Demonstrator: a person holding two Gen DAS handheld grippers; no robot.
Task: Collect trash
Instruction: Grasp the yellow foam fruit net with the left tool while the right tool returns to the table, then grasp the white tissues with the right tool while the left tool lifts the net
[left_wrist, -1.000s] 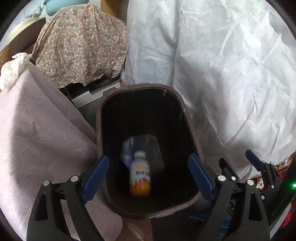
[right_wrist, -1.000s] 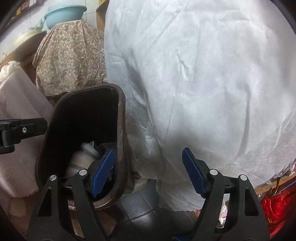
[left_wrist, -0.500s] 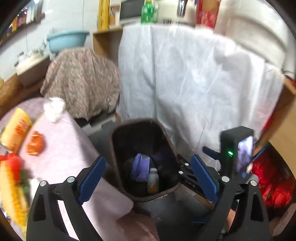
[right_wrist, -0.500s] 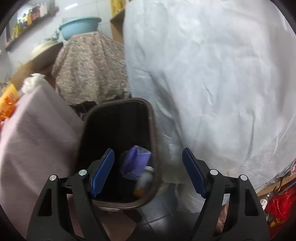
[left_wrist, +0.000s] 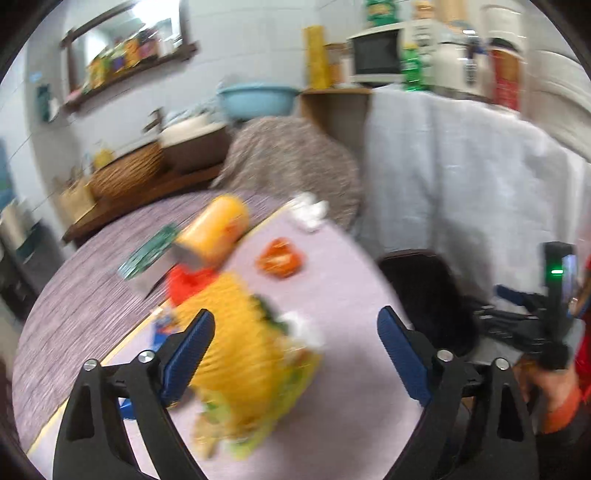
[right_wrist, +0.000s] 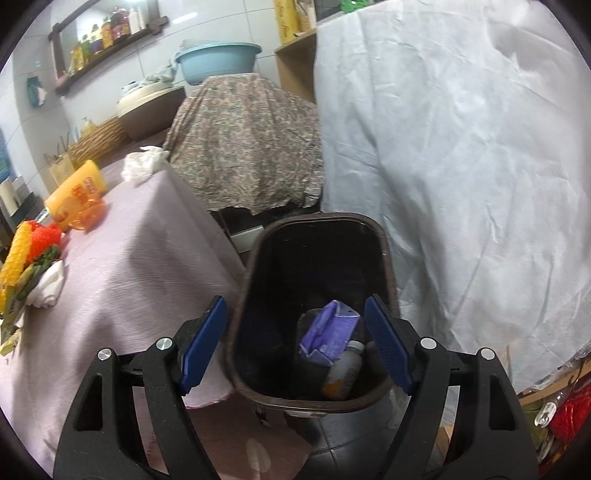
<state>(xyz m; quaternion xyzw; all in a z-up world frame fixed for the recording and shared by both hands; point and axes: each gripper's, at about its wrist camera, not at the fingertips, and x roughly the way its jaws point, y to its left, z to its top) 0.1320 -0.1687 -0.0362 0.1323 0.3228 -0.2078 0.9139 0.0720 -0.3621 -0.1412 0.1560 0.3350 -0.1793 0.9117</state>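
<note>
Trash sits in your dark oval bin (right_wrist: 317, 236): a crumpled purple wrapper (right_wrist: 328, 328) and a small bottle (right_wrist: 343, 373). Your right tongs (right_wrist: 295, 341) hang spread and empty above it. Your left tongs (left_wrist: 293, 354), also spread, hover over the pink cloth-covered surface (left_wrist: 343, 295), where blurred yellow packaging (left_wrist: 243, 365), possibly ribbed, lies.

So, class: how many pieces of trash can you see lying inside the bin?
2: a purple wrapper and a small bottle beside it, both at the bin's bottom. More may be hidden underneath.
</note>
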